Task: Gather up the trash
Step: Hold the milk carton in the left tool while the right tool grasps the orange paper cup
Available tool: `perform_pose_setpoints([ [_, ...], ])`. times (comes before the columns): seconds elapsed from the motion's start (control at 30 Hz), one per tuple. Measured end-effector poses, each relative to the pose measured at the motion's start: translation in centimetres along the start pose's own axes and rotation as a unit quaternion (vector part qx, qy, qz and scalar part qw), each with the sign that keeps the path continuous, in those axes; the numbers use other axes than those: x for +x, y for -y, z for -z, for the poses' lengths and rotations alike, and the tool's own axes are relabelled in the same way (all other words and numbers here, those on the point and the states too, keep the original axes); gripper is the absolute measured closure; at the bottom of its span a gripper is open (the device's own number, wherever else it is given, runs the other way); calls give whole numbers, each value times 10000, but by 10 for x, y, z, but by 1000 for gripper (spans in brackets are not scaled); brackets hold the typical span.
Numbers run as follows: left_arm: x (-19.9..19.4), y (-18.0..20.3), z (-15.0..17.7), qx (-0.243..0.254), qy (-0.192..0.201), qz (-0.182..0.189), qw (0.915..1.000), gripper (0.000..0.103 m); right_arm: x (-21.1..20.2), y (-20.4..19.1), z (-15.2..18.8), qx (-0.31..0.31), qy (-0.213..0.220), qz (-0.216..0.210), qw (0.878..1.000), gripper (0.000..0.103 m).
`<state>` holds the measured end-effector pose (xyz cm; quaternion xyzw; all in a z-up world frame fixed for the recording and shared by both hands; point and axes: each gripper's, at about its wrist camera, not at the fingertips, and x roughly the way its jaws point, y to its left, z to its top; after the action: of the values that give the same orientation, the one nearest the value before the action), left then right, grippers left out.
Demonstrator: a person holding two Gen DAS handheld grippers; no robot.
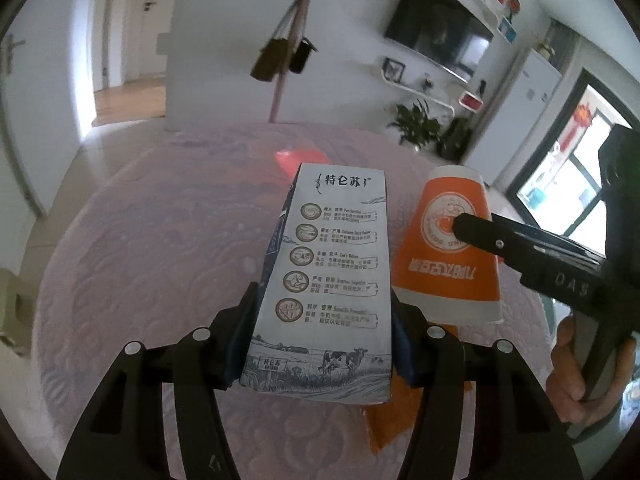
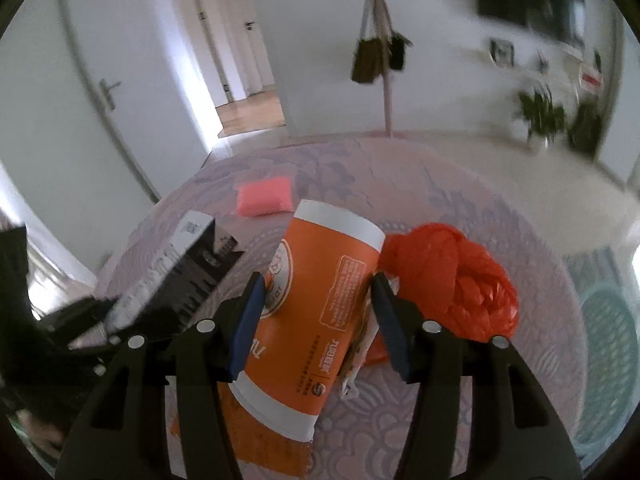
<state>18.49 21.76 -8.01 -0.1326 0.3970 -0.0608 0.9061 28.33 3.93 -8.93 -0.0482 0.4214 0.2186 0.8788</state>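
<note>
My left gripper [image 1: 322, 336] is shut on a white and blue milk carton [image 1: 326, 280] and holds it above the round table [image 1: 152, 248]. My right gripper [image 2: 316, 316] is shut on an orange paper cup [image 2: 312, 320], held upside down just right of the carton; the cup also shows in the left wrist view [image 1: 448, 252]. The carton appears dark at the left of the right wrist view [image 2: 180, 280]. A crumpled orange plastic bag [image 2: 456, 276] lies on the table right of the cup. A pink packet [image 2: 264, 196] lies farther back.
An orange flat wrapper [image 2: 264, 440] lies on the lilac patterned tablecloth under the cup. A coat stand with bags [image 2: 380, 56] stands behind the table. Potted plants [image 2: 540, 112] and a wall TV [image 1: 440, 28] are at the right. A teal rug [image 2: 608, 340] lies on the floor.
</note>
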Motion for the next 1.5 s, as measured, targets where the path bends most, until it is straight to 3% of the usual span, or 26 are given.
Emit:
perform_pose_setpoints([
  [0.3, -40, -6, 11, -270, 399, -134, 9987, 48, -31, -22, 12, -442, 308, -171, 9984, 66],
  [0.33, -45, -5, 11, -273, 438, -132, 9986, 48, -36, -20, 13, -383, 330, -306, 9983, 72],
  [0.37, -48, -4, 12, -270, 470, -109, 9985, 48, -42, -18, 14, -346, 368, -401, 9979, 94],
  [0.4, -51, -4, 13, -265, 493, -95, 9984, 48, -45, -18, 15, -346, 374, -409, 9979, 98],
  [0.57, -57, 4, 17, -214, 555, -26, 9982, 48, -44, -7, 21, -211, 100, -754, 9969, 98],
  [0.8, -60, -4, 25, -279, 543, -21, 9981, 48, -28, 7, 12, 312, -108, -764, 9965, 89],
  [0.9, -60, -5, 24, -312, 555, -11, 9980, 48, -19, 3, -2, 362, -92, -691, 9969, 75],
  [0.97, -59, -7, 22, -321, 557, 6, 9979, 48, -12, 0, -10, 396, -102, -605, 9973, 50],
  [1.0, -59, -8, 23, -326, 557, 10, 9979, 48, -7, -1, -15, 448, -107, -561, 9974, 46],
  [1.23, -51, -11, 23, -363, 457, 37, 9983, 48, 38, -3, -31, 743, -645, -198, 9949, 45],
  [1.33, -48, -11, 21, -355, 427, 27, 9985, 48, 58, -12, -31, 586, -853, -157, 9945, 45],
  [1.5, -46, -13, 19, -379, 407, 7, 9985, 48, 69, -32, -19, 205, -972, -380, 9943, 57],
])
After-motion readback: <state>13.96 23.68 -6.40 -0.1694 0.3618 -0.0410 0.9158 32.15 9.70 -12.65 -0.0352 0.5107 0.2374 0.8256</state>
